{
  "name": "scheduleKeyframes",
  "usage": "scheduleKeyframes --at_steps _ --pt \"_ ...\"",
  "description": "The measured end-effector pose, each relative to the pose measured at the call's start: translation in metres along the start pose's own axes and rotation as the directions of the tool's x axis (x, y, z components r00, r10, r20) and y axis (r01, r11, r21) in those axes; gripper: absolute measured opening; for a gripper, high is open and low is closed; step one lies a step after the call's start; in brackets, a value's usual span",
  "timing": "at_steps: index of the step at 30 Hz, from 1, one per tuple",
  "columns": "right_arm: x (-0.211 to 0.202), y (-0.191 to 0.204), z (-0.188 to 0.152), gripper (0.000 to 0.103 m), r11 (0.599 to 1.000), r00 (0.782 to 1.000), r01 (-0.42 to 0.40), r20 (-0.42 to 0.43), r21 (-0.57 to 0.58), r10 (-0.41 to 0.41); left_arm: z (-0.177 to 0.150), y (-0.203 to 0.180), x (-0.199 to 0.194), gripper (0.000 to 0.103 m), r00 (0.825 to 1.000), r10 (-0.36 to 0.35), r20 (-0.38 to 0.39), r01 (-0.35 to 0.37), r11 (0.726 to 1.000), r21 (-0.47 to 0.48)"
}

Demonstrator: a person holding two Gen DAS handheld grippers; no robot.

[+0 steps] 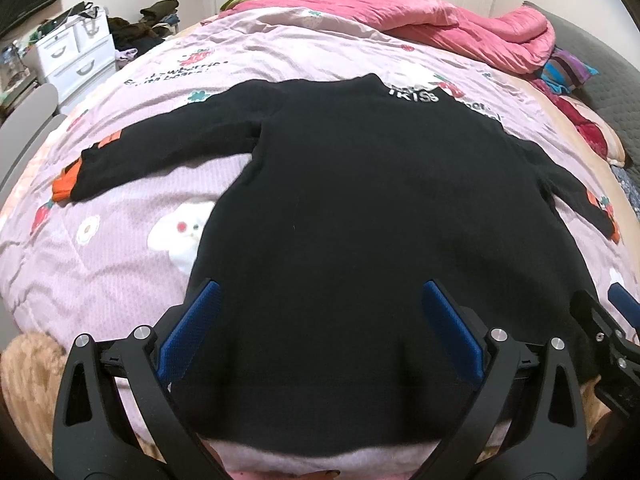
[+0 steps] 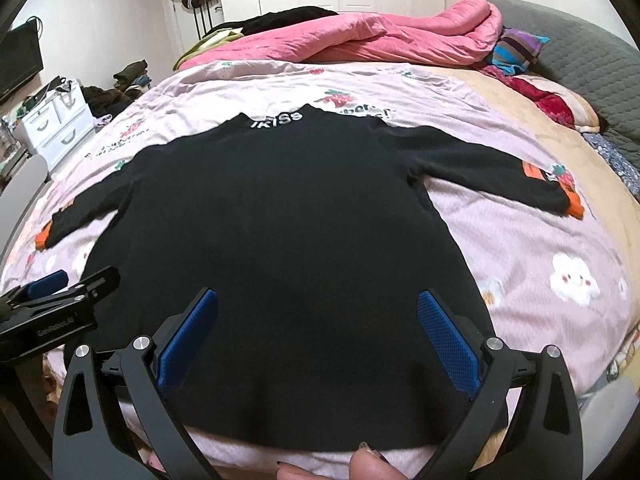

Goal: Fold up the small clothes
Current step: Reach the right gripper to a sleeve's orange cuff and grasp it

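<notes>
A small black sweater (image 1: 352, 208) (image 2: 280, 232) with orange cuffs and white lettering at the collar lies flat on the bed, sleeves spread to both sides, hem nearest me. My left gripper (image 1: 320, 296) hovers open over the hem's left part, blue pads wide apart with nothing between them. My right gripper (image 2: 318, 304) is open too, above the hem's right part. Each gripper shows at the edge of the other's view: the right gripper (image 1: 612, 312) and the left gripper (image 2: 60, 284). A person's fingertips (image 2: 372, 464) show at the bottom edge.
The pink patterned bedspread (image 1: 132, 264) (image 2: 540, 248) covers the bed. A rumpled pink quilt (image 1: 460, 28) (image 2: 380, 36) and dark clothes lie at the far side. White drawers (image 1: 72, 56) stand left of the bed, a grey headboard (image 2: 580, 60) on the right.
</notes>
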State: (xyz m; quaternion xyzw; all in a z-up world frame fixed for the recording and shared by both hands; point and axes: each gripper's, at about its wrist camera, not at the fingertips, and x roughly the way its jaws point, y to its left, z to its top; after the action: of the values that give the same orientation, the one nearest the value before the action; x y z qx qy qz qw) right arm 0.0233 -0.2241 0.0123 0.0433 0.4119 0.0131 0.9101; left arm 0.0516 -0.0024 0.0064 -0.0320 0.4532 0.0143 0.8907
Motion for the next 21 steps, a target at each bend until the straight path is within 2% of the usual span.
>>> scheduleKeyframes --at_steps 6,14,21 --pt "0.011 0.000 0.028 0.099 1.000 1.000 -0.027 0.003 0.004 0.027 0.030 0.001 0.012 0.094 1.000 -0.012 -0.003 0.012 0.999 -0.035" --pt "0.027 -0.003 0.073 0.099 1.000 1.000 -0.019 0.025 0.008 0.019 0.068 -0.005 0.027 0.094 1.000 -0.021 0.003 0.021 0.998 -0.058" --pt "0.044 -0.012 0.110 0.099 0.998 0.999 -0.033 0.041 0.062 0.031 0.099 -0.016 0.041 0.094 1.000 -0.030 0.002 0.030 0.998 -0.061"
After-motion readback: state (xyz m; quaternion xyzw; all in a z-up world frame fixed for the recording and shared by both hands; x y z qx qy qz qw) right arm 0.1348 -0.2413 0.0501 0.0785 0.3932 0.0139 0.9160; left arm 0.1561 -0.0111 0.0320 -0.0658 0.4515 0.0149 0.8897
